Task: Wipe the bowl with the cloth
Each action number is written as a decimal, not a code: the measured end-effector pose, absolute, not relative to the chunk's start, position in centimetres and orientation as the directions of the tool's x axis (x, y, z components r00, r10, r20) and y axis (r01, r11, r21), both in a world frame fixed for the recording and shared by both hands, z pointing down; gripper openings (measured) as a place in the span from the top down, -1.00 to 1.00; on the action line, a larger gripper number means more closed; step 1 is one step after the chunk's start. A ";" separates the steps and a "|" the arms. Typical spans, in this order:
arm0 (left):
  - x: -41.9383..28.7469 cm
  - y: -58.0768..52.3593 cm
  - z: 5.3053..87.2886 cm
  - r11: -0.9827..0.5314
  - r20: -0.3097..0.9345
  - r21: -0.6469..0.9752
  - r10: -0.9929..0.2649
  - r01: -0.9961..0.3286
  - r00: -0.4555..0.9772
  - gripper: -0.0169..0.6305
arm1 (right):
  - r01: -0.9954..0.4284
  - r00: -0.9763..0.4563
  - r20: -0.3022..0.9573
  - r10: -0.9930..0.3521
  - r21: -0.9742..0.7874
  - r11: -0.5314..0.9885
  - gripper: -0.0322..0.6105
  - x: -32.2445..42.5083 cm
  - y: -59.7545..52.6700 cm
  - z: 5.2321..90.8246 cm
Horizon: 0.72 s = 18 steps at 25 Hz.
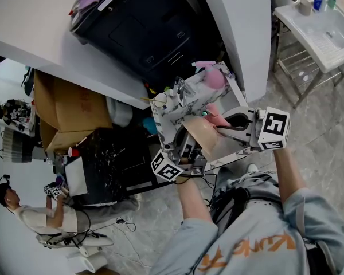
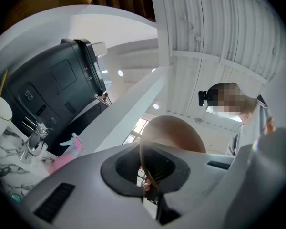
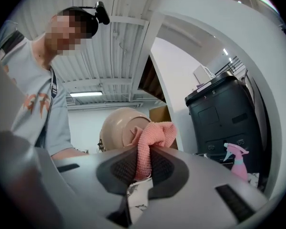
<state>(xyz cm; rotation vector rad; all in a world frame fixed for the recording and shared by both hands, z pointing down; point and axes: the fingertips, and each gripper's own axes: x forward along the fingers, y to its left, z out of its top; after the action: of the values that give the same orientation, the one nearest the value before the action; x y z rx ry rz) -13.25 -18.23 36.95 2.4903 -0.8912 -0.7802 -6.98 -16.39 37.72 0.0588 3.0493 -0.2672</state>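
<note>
Over the marble counter, the left gripper is clamped on the rim of the tan bowl, which is held on edge. The right gripper is clamped on the pink cloth, bunched at the bowl's right rim.

A pink spray bottle stands beside a large black machine; a cardboard box lies well apart.

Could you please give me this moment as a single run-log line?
left claw: shut on bowl rim | right claw: shut on pink cloth | cloth beside bowl, contact unclear
</note>
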 end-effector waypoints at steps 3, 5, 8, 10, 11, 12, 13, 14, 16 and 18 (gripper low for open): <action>-13.8 -18.5 37.7 -0.697 -0.342 0.529 -0.697 -0.484 0.630 0.86 | 0.096 -0.990 -0.123 0.073 -0.189 0.977 0.75 -6.6 -15.8 37.4; -13.9 -18.6 38.1 -0.685 -0.316 0.531 -0.707 -0.499 0.633 0.85 | 0.114 -0.987 -0.137 0.088 -0.193 0.974 0.75 -6.3 -15.6 37.2; -14.0 -18.8 38.9 -0.661 -0.270 0.538 -0.723 -0.524 0.635 0.85 | 0.136 -0.980 -0.168 0.102 -0.205 0.969 0.75 -6.0 -15.5 36.8; -14.0 -18.9 39.4 -0.646 -0.241 0.540 -0.733 -0.540 0.636 0.85 | 0.147 -0.975 -0.198 0.104 -0.219 0.965 0.75 -5.7 -15.6 36.6; -14.0 -18.9 39.6 -0.641 -0.230 0.541 -0.736 -0.545 0.637 0.85 | 0.151 -0.972 -0.213 0.102 -0.226 0.962 0.75 -5.5 -15.7 36.5; -14.0 -18.9 39.7 -0.637 -0.221 0.542 -0.737 -0.547 0.639 0.85 | 0.153 -0.969 -0.228 0.099 -0.234 0.960 0.75 -5.4 -15.8 36.4; -13.9 -18.9 39.8 -0.636 -0.216 0.544 -0.737 -0.547 0.641 0.85 | 0.151 -0.966 -0.240 0.092 -0.241 0.959 0.75 -5.3 -15.9 36.3; -13.9 -18.9 39.9 -0.634 -0.212 0.545 -0.737 -0.548 0.642 0.86 | 0.148 -0.964 -0.252 0.083 -0.248 0.958 0.75 -5.3 -16.1 36.2; -14.0 -19.0 40.1 -0.624 -0.193 0.544 -0.744 -0.562 0.639 0.86 | 0.133 -0.959 -0.278 0.057 -0.264 0.955 0.75 -5.1 -16.5 35.9; -14.3 -19.2 40.7 -0.595 -0.151 0.535 -0.766 -0.600 0.625 0.86 | 0.102 -0.955 -0.298 0.014 -0.281 0.954 0.75 -4.8 -17.2 35.8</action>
<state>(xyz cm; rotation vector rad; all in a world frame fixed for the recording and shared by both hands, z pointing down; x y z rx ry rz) -14.31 -19.20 40.72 2.4118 -1.0795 -0.5146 -4.84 -17.24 35.83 0.0855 2.8114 -0.4271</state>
